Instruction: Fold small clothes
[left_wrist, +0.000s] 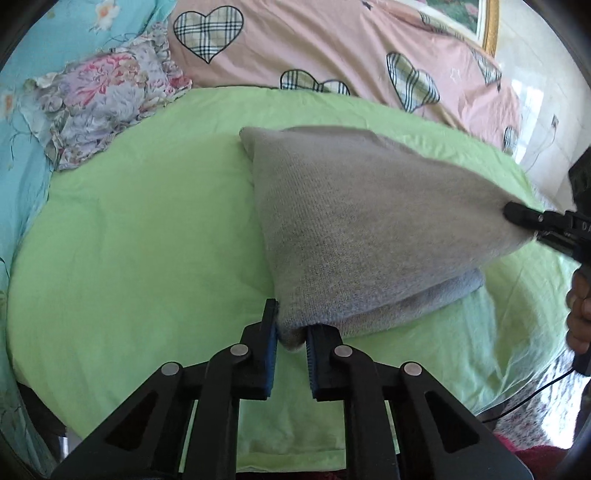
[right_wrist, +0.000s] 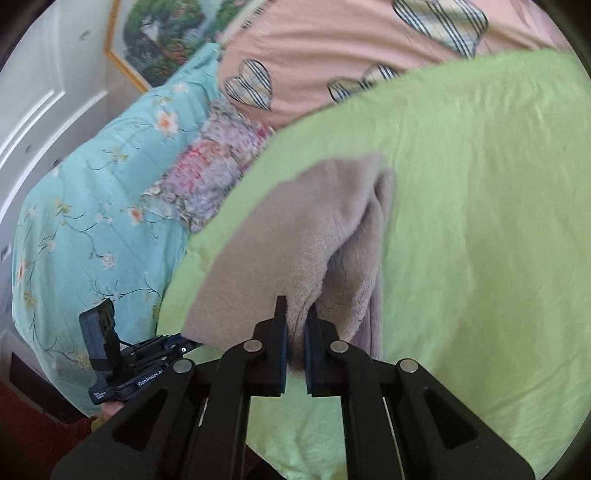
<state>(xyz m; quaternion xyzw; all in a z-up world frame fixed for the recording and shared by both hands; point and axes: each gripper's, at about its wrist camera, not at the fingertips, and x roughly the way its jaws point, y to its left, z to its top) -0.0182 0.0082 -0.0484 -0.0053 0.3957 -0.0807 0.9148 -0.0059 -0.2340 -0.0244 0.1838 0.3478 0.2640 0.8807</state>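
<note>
Left tool: clamped on the grey knit garment corner.
Right tool: pinching its opposite corner.
Beneath both: green sheet.

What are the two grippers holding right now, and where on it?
Both hold the grey sweater: the left gripper pinches its near corner, the right gripper the opposite corner, lifting that layer off the green sheet.

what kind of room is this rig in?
Most likely a home bedroom: pink quilt with plaid hearts, turquoise floral bedspread and gold-framed landscape picture on the wall. Both grippers pinch a grey knit garment.
</note>
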